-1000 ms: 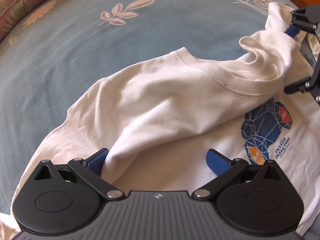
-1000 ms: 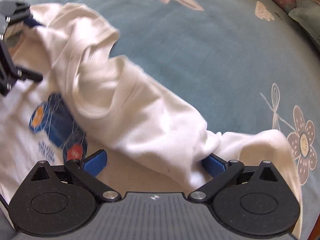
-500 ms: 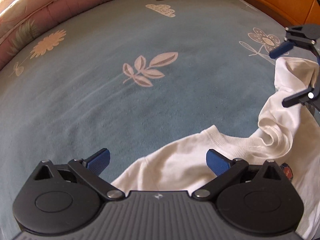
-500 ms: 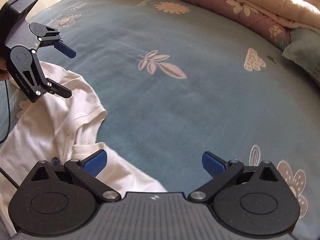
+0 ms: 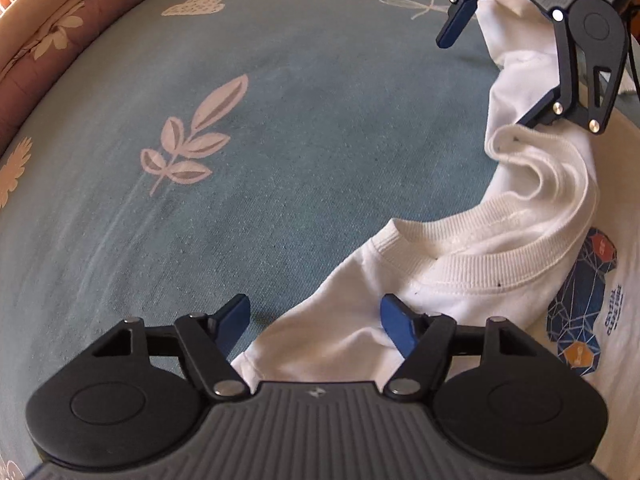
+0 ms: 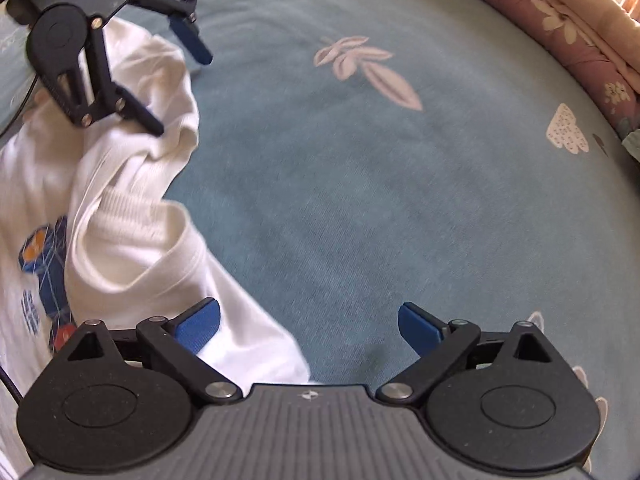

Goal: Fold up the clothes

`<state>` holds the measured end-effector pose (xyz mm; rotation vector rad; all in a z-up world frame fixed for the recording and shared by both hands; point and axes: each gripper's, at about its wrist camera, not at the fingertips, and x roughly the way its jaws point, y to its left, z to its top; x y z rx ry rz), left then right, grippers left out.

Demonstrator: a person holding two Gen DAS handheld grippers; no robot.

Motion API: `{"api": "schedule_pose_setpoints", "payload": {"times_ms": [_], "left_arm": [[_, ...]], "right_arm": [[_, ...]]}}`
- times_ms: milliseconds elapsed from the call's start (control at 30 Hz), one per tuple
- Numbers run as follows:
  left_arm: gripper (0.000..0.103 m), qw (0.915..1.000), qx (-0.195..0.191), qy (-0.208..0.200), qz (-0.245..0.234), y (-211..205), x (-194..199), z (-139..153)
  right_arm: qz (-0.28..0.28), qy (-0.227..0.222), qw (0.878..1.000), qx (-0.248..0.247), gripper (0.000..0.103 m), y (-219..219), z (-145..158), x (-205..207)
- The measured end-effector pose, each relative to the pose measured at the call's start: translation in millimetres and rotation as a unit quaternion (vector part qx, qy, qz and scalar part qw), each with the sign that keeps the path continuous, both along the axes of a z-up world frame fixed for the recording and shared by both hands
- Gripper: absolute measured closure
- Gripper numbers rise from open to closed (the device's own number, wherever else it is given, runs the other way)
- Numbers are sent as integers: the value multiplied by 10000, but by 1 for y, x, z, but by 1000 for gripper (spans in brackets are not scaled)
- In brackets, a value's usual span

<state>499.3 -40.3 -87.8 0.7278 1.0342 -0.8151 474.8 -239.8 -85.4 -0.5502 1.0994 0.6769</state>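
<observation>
Blue floral bedspread (image 5: 280,160), quilt (image 6: 560,12) at edge, rumpled white T-shirt (image 5: 460,280).

The blue bed cover (image 5: 280,128) lies wide and bare, with only the rumpled white shirt (image 5: 500,248) in the way at one side.

The white T-shirt (image 5: 460,276) runs off the frame edge, its printed lettering (image 5: 614,310) too small to read.

The white T-shirt (image 5: 472,280) is soft knit cloth with a ribbed collar (image 5: 500,264) and a flat printed graphic (image 5: 580,300). The blue bedcover (image 5: 280,160) looks like matt, slightly napped fabric. The left gripper (image 5: 314,320) is matt black plastic with shiny metal pins and blue finger pads (image 5: 394,320).
</observation>
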Motion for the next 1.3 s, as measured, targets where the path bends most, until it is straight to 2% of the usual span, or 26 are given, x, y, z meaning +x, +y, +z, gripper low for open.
{"api": "schedule_pose_setpoints", "payload": {"times_ms": [33, 133, 200, 267, 367, 467, 533, 600, 667, 733, 800, 933, 1067, 1167, 1233, 1300], "left_arm": [[26, 10000, 17, 9, 23, 0, 1, -1], [22, 10000, 56, 46, -60, -2, 7, -4], [22, 9996, 136, -27, -252, -5, 6, -4], [22, 9970, 295, -265, -667, -11, -2, -3], [30, 9911, 447, -469, -1160, -18, -12, -3], [43, 9875, 518, -487, -1404, -21, -19, -2], [56, 9857, 554, -447, -1527, -24, -22, -2], [65, 9870, 503, -232, -1508, -23, -18, -2], [66, 9899, 384, 52, -1362, -20, -9, -1], [66, 9919, 282, 336, -1190, -17, 2, 0], [66, 9913, 302, 345, -1235, -16, 1, -1], [72, 9885, 398, 124, -1456, -16, -12, -2], [68, 9837, 417, 201, -1738, -20, -5, -2], [67, 9822, 344, 541, -1767, -20, 10, -3], [68, 9825, 232, 789, -1671, -18, 20, -4], [70, 9840, 194, 868, -1545, -16, 21, -3]], "right_arm": [[-10, 22, 10000, 0, 5, -1, -2, -3], [-26, 35, 10000, -9, 4, -3, -8, -9], [202, -125, 9996, -120, 4, 2, -7, -14], [524, -326, 9977, -293, 4, 10, -5, -19], [952, -535, 9928, -490, 7, 18, -2, -27], [1228, -634, 9886, -597, 15, 24, 0, -33], [1321, -639, 9872, -626, 20, 25, 2, -36], [1346, -558, 9875, -595, 25, 25, 3, -37], [1269, -342, 9901, -486, 37, 24, 5, -33], [1130, -50, 9930, -335, 43, 21, 8, -27], [1203, -22, 9922, -320, 45, 21, 9, -30], [1348, 33, 9904, -290, 61, 20, 11, -36], [1500, 83, 9883, -260, 62, 20, 12, -41], [1779, 75, 9836, -284, 59, 22, 10, -34], [1739, 303, 9841, -195, 58, 20, 7, -25], [1530, 565, 9866, -15, 62, 15, 6, -15]]}}
